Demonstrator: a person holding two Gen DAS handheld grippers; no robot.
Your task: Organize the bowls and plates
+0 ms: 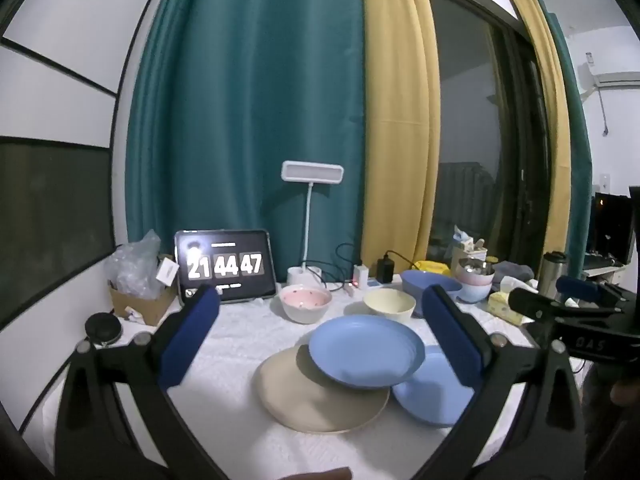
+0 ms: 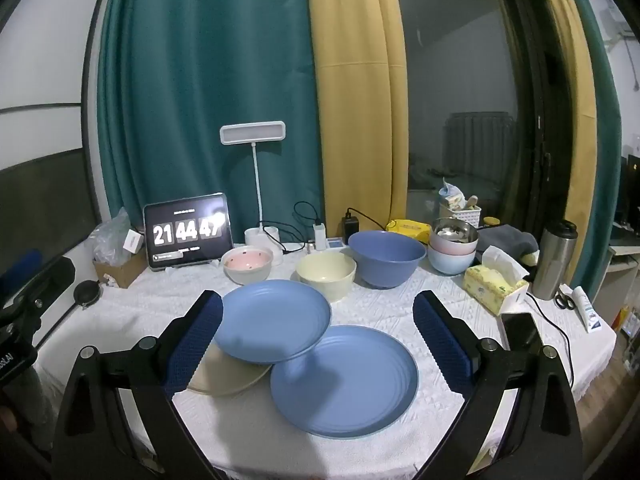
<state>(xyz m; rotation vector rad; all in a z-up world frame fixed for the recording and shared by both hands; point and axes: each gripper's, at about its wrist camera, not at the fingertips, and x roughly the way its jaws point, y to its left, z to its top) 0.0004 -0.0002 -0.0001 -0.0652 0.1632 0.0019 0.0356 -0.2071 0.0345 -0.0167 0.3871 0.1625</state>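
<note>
Three plates overlap near the front of the white-clothed table (image 2: 380, 312): a blue plate (image 2: 274, 322) (image 1: 366, 350) rests tilted on a beige plate (image 1: 316, 400) (image 2: 228, 376) and on a second blue plate (image 2: 344, 380) (image 1: 432, 392). Behind them stand a pink-lined bowl (image 2: 247, 264) (image 1: 305, 302), a cream bowl (image 2: 326, 274) (image 1: 389, 306) and a large blue bowl (image 2: 386, 256) (image 1: 430, 286). Stacked pastel bowls (image 2: 452, 254) (image 1: 476, 284) carry a metal bowl. My left gripper (image 1: 320, 344) and right gripper (image 2: 318, 344) hover open above the plates, holding nothing.
At the back stand a tablet clock (image 2: 188, 236), a white desk lamp (image 2: 256, 184), chargers and a cardboard box (image 2: 120, 270). A tissue box (image 2: 494, 286), phone (image 2: 522, 330), steel flask (image 2: 554, 254) and scissors lie on the right. Curtains hang behind.
</note>
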